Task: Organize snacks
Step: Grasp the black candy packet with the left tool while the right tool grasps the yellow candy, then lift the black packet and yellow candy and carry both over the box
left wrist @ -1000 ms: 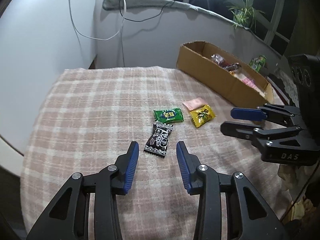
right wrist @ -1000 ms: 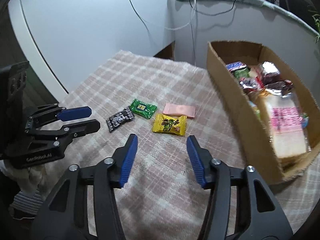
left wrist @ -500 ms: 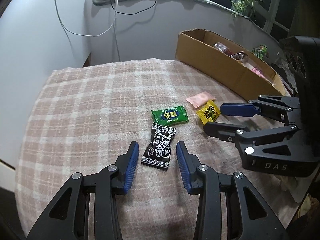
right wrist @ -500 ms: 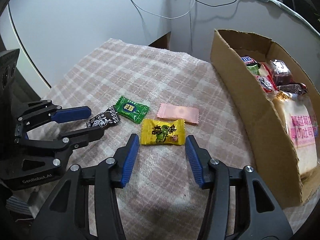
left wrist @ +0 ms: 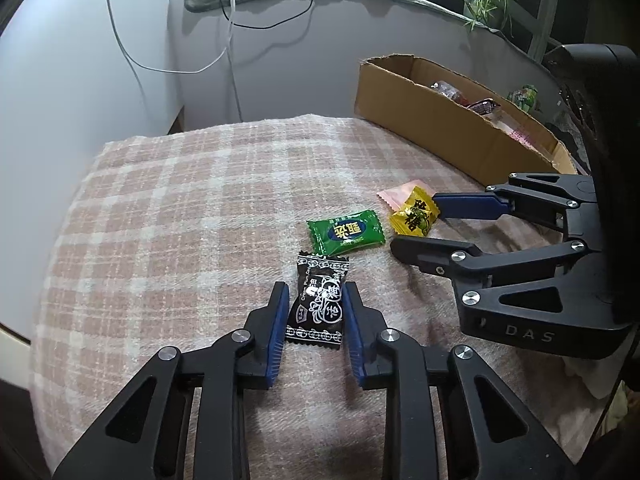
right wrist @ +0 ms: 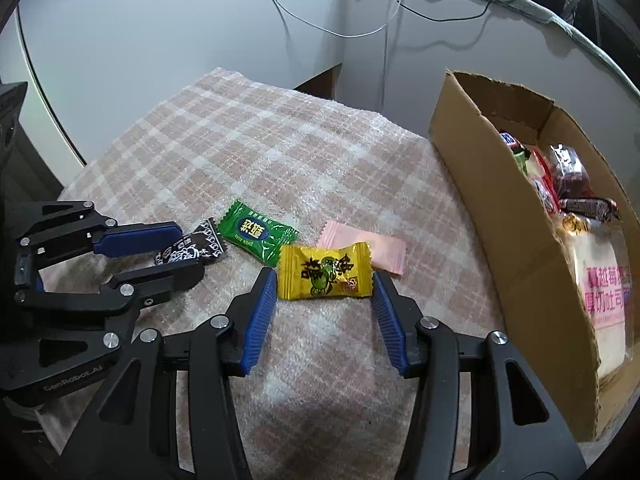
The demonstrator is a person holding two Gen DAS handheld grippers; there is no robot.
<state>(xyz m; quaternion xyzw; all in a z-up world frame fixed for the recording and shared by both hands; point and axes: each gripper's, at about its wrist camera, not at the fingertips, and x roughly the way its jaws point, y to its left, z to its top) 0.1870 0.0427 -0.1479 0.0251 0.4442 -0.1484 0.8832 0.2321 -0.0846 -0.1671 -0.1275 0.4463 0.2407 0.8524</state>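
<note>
The black candy (left wrist: 320,300) lies on the checked cloth (left wrist: 180,208) of the table, toward its near edge, with its long side running away from the left tool (left wrist: 316,312). The green candy (left wrist: 346,232) lies just behind it, the yellow candy (right wrist: 324,272) is further toward the cardboard box (right wrist: 500,216), and the pink packet (right wrist: 380,250) is partly under the yellow one. The box stands along the far right edge of the table and already holds several snacks.

The step in hand, as I judge it, is a double pick: each tool takes one candy, and both then go into the box. To do it well, the left tool should pinch the wrapper across its narrow body, not on the crimped ends, and low enough that the pads catch the candy and not only the loose foil. The cloth is soft (it can come up together with the wrapper), so the lift should be straight and slow. The right tool (right wrist: 324,304) should come down a little more over the yellow candy, so that it does not drag the pink packet with it.

The jaws of the left tool are closing, with the black candy between them; the pads stand at both sides of the wrapper, and a thin gap seems to remain, so I would not call it a firm grip yet. The right tool is released, about half open, its pads at both ends of the yellow candy and holding nothing.
</note>
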